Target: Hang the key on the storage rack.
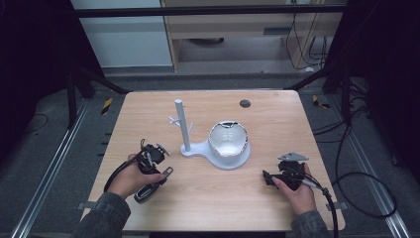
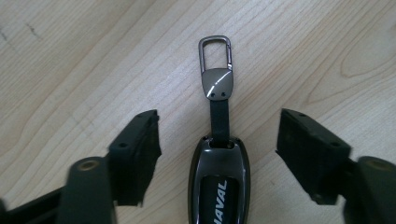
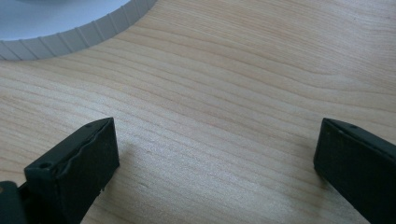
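1. Between the spread jaws of the left hand-held gripper (image 2: 217,158), a car key (image 2: 218,179) is seen flat on the table (image 2: 70,56), clip at 12 o'clock.
2. Grasping appears pending; closing is called for.
3. The right hand-held gripper (image 3: 217,158) is spread, empty.

You have two hand-held grippers on one wooden table (image 1: 208,198): the left gripper (image 1: 148,161) and the right gripper (image 1: 277,176), each with two black jaws spread apart, four jaws in all. One car key fob (image 2: 219,184) lies on the wood between the left pair, carrying one dark strap and one metal clip (image 2: 215,49) at its far end. One white stand (image 1: 218,148) sits mid-table, made up of one upright post (image 1: 182,124) and one round base, and it holds one bowl (image 1: 227,139). One dark round disc (image 1: 244,103) marks the far edge of the tabletop.
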The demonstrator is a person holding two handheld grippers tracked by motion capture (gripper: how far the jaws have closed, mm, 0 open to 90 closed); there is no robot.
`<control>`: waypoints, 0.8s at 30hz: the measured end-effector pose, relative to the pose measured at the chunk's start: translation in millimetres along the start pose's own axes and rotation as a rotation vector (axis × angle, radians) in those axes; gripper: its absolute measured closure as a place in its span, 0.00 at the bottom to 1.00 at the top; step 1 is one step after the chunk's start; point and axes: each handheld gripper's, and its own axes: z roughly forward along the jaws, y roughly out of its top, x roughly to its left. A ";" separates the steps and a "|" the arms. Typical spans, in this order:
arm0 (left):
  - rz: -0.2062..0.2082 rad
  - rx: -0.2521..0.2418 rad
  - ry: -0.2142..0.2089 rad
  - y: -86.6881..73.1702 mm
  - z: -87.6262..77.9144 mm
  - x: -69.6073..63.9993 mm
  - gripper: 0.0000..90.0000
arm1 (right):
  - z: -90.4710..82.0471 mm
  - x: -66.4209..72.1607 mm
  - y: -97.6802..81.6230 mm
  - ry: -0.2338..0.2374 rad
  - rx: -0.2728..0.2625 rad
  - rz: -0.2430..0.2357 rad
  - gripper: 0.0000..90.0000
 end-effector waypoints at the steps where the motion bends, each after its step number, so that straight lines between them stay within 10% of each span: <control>1: 0.005 0.007 -0.009 1.0 2.3 -0.4 0.38 | 0.0 0.0 0.0 0.000 0.000 -0.001 0.01; 24: 0.008 0.056 -0.034 8.0 22.4 0.4 0.63 | 0.0 -0.1 0.0 0.000 0.000 -0.001 0.01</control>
